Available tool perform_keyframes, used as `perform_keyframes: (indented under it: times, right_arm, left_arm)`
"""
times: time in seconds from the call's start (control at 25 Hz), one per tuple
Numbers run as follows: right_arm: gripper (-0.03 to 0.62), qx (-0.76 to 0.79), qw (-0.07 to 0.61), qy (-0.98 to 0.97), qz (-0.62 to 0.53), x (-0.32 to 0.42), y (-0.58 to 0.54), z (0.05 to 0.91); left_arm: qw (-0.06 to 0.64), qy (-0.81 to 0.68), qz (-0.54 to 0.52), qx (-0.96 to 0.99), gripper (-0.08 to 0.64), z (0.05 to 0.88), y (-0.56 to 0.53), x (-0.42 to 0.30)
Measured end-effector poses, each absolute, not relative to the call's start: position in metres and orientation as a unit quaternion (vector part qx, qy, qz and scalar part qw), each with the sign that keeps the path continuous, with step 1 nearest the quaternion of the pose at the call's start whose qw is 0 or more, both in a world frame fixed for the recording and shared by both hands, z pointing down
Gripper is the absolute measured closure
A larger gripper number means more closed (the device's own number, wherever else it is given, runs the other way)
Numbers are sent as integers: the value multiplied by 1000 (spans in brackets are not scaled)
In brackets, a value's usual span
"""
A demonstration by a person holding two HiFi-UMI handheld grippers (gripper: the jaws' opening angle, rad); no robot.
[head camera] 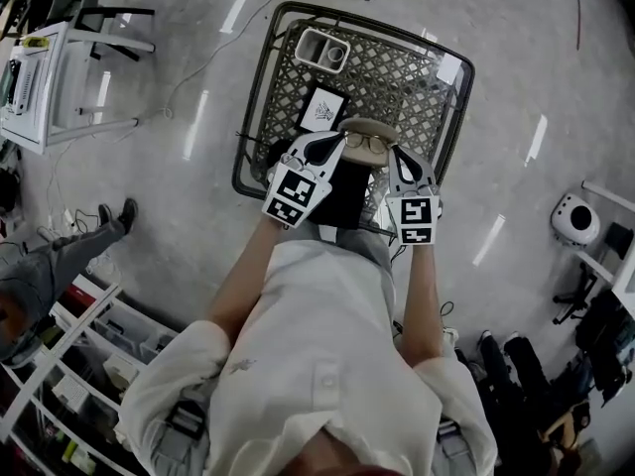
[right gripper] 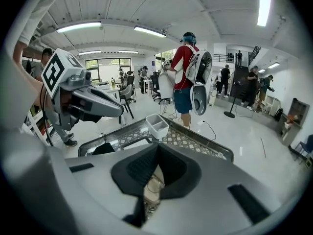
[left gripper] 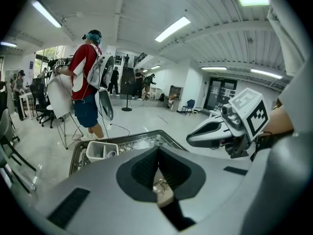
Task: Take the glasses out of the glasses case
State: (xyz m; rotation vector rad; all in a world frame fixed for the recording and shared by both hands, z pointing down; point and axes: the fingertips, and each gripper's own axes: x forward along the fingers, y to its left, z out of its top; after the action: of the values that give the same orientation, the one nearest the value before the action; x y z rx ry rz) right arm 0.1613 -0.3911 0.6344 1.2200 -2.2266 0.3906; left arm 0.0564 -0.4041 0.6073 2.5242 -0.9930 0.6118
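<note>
the open tan glasses case (head camera: 369, 127), thin dark-rimmed glasses (head camera: 365, 143) inside, sits over the mesh table (head camera: 397, 77), its ends pinched by the left hand-held gripper (head camera: 338, 146) and right hand-held gripper (head camera: 394, 156).

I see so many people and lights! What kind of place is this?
Probably a big lab or workshop hall. It has long ceiling lights, a shiny bare floor, a person wearing backpack gear, and a mesh table in the open.
</note>
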Motion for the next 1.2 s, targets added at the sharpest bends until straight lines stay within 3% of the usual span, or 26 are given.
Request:
perform_keyframes:
  times: [1.2]
  right_arm:
    - [571,332,418,-836,127,151,-392,758]
  left_arm:
    - [272,-354,257,857,546,707,-397,77]
